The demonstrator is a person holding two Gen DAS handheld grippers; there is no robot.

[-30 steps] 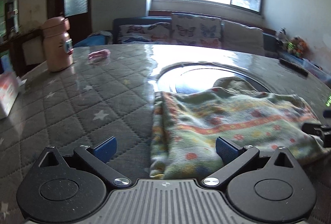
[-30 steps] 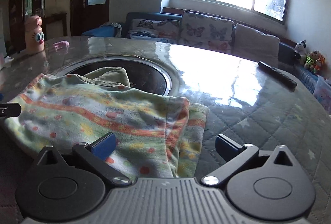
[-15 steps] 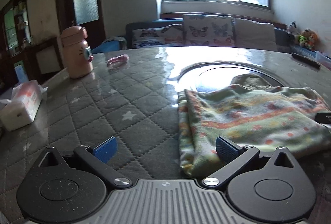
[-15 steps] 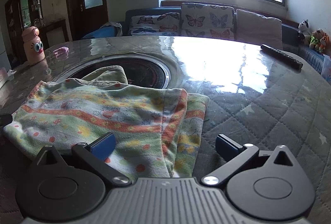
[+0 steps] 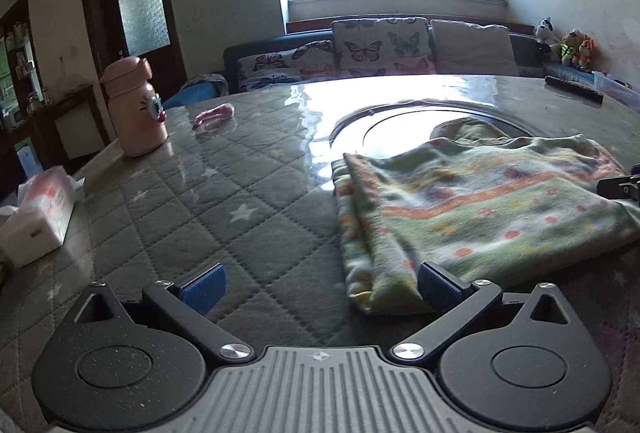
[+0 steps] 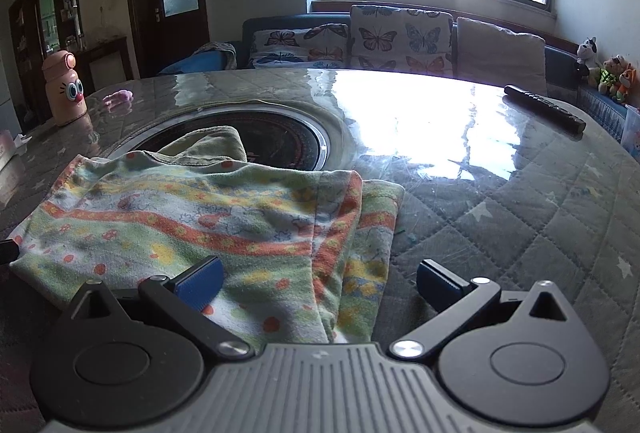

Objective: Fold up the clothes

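A folded green garment (image 5: 472, 209) with orange stripes and dots lies flat on the quilted table; it also shows in the right wrist view (image 6: 208, 225). A plain olive piece (image 6: 208, 149) sticks out at its far edge. My left gripper (image 5: 320, 283) is open and empty, low over the table at the garment's left front corner. My right gripper (image 6: 318, 281) is open and empty, just above the garment's right front corner. Part of the right gripper (image 5: 620, 187) shows at the far right of the left wrist view.
A pink bottle (image 5: 134, 109) stands at the far left, a tissue pack (image 5: 38, 213) nearer left, a small pink object (image 5: 212, 115) beyond. A round glass inset (image 6: 256, 137) sits mid-table. A black remote (image 6: 544, 109) lies far right. A sofa stands behind.
Both grippers pulled back and away from the garment's corners. The left wrist view swung left, so the garment now sits further right. The garment stayed flat.
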